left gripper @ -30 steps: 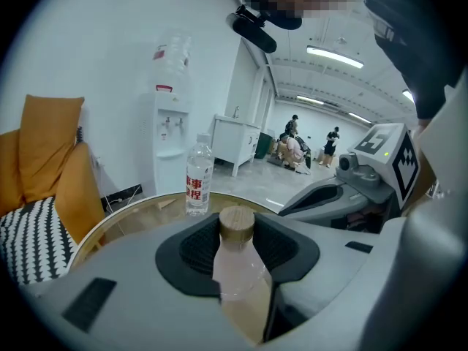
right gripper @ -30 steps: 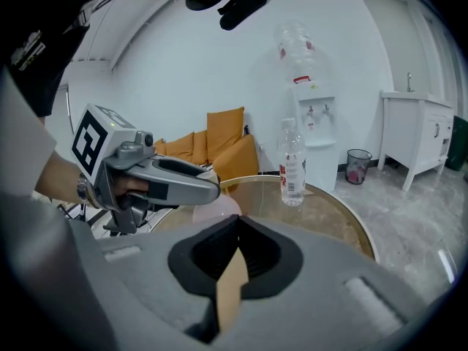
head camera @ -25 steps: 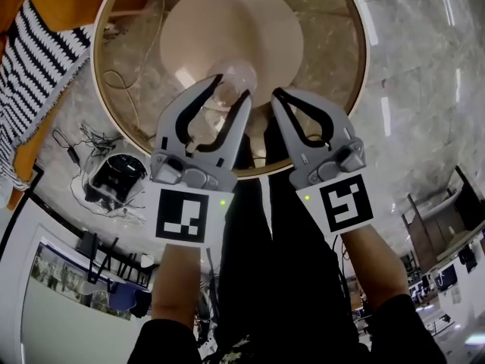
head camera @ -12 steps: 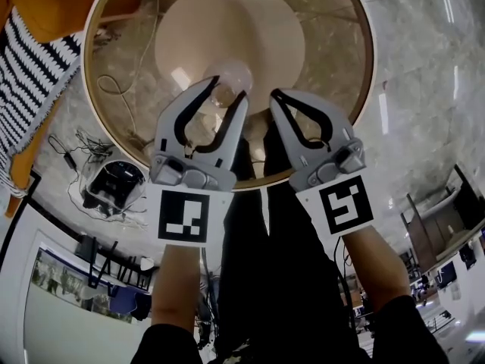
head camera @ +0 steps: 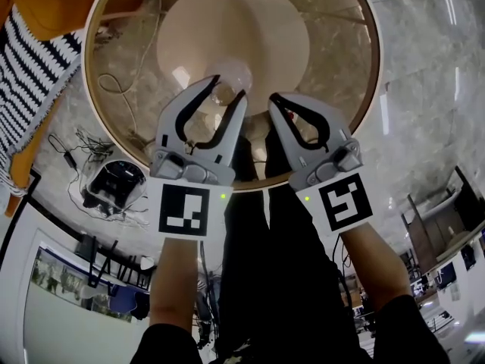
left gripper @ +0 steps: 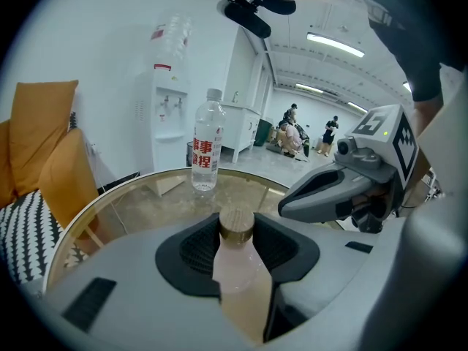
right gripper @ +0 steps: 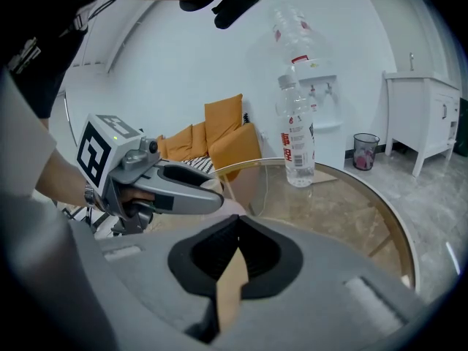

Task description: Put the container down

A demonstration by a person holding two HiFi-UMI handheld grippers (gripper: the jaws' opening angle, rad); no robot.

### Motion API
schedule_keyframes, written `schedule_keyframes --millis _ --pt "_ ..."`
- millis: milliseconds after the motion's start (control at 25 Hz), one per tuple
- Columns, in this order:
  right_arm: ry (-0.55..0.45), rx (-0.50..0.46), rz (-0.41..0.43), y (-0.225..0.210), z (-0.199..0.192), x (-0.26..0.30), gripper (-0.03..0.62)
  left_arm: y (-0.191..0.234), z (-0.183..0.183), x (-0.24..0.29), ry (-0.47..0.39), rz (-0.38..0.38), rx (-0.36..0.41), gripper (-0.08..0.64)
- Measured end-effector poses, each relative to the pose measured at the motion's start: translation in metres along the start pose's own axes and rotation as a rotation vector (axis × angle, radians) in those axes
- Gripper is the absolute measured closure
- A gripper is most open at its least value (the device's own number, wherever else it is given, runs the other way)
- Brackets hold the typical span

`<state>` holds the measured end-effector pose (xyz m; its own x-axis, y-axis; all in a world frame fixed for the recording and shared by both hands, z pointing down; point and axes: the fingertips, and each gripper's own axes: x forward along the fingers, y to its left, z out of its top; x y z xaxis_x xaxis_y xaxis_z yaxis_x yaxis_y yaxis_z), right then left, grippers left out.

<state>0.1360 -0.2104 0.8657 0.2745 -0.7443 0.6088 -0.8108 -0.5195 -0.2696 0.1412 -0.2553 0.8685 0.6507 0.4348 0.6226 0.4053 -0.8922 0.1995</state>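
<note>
The capped container, clamped in your left gripper over the near part of the glass table, could topple if you let go tilted or early, or clip your closed, empty right gripper just right; the far water bottle won't interfere.

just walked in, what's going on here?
A person holds two grippers over a round glass table. The left gripper is shut on a small capped container, not yet released. The right gripper is shut and empty beside it. A water bottle stands on the table's far side.
</note>
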Motion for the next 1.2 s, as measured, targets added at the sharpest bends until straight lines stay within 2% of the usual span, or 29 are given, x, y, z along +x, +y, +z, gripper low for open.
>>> schedule_keyframes --millis 120,480,760,1200 --pt "0.001 -0.004 0.001 -0.001 0.000 0.000 0.597 -0.002 -0.001 0.002 -0.008 0.001 0.026 0.410" --pt "0.021 -0.015 0.008 0.000 0.001 -0.004 0.597 -0.010 -0.003 0.004 0.000 0.009 0.033 0.406" --pt "0.000 -0.035 -0.009 0.005 0.015 -0.013 0.597 -0.010 -0.002 -0.001 0.025 0.035 0.123 0.405" --pt "0.018 -0.080 0.009 0.022 0.030 -0.030 0.597 -0.010 0.017 -0.036 0.004 0.065 0.090 0.393"
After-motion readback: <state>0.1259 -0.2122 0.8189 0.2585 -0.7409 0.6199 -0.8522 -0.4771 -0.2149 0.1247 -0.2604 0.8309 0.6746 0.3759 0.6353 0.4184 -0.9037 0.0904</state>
